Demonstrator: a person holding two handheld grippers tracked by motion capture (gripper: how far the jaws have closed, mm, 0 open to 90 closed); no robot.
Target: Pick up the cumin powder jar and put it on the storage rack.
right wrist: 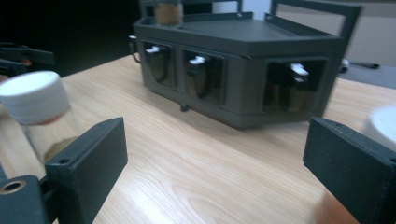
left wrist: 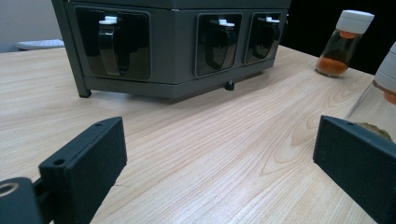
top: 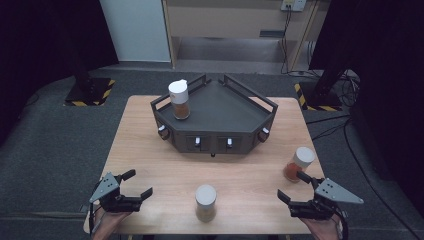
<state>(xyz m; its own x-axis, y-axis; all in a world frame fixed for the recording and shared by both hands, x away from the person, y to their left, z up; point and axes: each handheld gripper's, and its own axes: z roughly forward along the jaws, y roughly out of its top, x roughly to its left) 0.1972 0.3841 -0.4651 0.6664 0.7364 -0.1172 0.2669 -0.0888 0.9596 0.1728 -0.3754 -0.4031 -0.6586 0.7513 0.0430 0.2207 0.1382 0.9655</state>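
Left gripper (top: 136, 185) and right gripper (top: 291, 186), both released, hover low, flanking middle jar (top: 205, 202).

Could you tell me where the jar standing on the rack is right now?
In the high view, the jar stands upright on the rack, at its left corner beside the rail.

- No legible text, label, brand or number anywhere.
- Only sign-like marking: yellow-and-black hazard stripes (top: 106, 89) on the floor stand bases behind the table (top: 150, 150), wordless.
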